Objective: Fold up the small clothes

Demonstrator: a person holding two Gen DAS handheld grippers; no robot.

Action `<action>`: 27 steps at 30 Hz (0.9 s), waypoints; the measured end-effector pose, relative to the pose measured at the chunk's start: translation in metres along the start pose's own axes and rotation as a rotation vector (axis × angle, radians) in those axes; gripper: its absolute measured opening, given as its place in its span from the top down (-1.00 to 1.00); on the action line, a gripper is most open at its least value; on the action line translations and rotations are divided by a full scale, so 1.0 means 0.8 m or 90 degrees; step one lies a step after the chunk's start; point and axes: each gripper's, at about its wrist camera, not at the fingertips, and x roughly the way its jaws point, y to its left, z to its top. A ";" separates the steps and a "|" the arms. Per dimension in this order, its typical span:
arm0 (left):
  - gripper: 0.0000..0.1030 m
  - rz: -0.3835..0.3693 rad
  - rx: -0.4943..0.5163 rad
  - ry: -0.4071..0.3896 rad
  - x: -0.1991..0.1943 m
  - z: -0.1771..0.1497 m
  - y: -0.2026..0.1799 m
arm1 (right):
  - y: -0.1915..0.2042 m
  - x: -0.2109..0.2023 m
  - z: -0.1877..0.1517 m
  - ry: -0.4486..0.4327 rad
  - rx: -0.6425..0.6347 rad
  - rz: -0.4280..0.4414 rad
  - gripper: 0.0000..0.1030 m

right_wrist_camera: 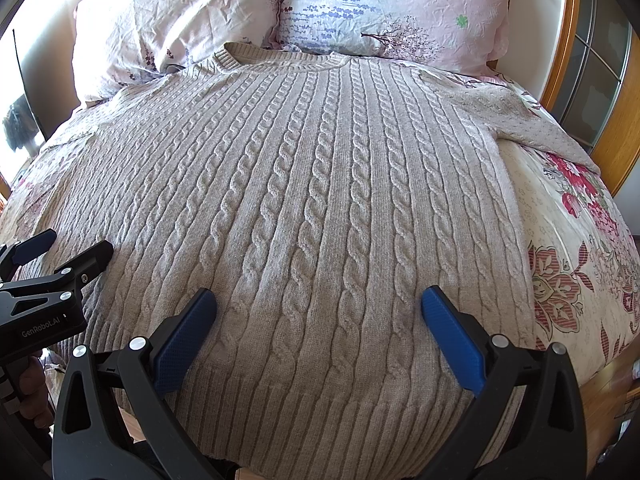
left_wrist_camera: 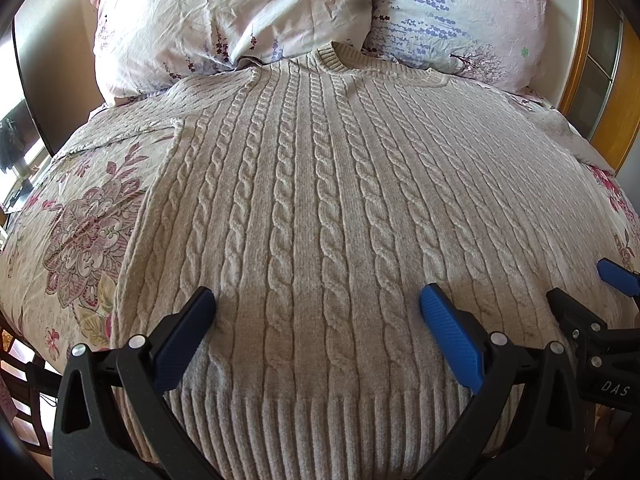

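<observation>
A beige cable-knit sweater (left_wrist_camera: pixel 320 184) (right_wrist_camera: pixel 312 184) lies flat and face up on the bed, collar toward the pillows, ribbed hem nearest me. Its sleeves spread out to both sides. My left gripper (left_wrist_camera: pixel 318 304) hovers open over the lower left part of the sweater, just above the hem, with nothing between its blue-padded fingers. My right gripper (right_wrist_camera: pixel 319 302) hovers open over the lower right part in the same way. Each gripper shows at the edge of the other's view: the right gripper (left_wrist_camera: pixel 592 292) and the left gripper (right_wrist_camera: pixel 66 250).
Two floral pillows (left_wrist_camera: pixel 240 12) (right_wrist_camera: pixel 400 8) lean at the head of the bed. A flowered bedspread (left_wrist_camera: pixel 80 220) (right_wrist_camera: pixel 568 260) lies under the sweater. A wooden frame with glass panes (right_wrist_camera: pixel 600 80) stands to the right. A hand (right_wrist_camera: pixel 32 388) grips the left tool.
</observation>
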 end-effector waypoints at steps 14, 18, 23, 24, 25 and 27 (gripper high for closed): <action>-0.97 0.000 0.000 -0.001 0.000 -0.001 0.000 | 0.000 0.001 0.000 0.000 0.000 0.000 -0.97; -0.97 0.001 0.001 -0.001 0.000 -0.001 0.000 | 0.000 0.000 0.000 0.000 0.000 0.000 -0.97; -0.97 0.000 0.001 -0.002 0.000 -0.001 0.000 | 0.000 0.000 0.000 0.000 0.000 0.000 -0.97; -0.97 0.000 0.001 -0.002 -0.003 0.001 -0.004 | 0.000 0.000 0.000 0.000 0.000 0.000 -0.97; -0.97 0.000 0.001 -0.002 -0.003 0.001 -0.003 | 0.000 0.000 0.000 0.000 0.000 0.000 -0.97; -0.97 0.000 0.001 -0.002 -0.003 0.001 -0.003 | 0.000 0.000 0.000 0.000 0.000 0.000 -0.97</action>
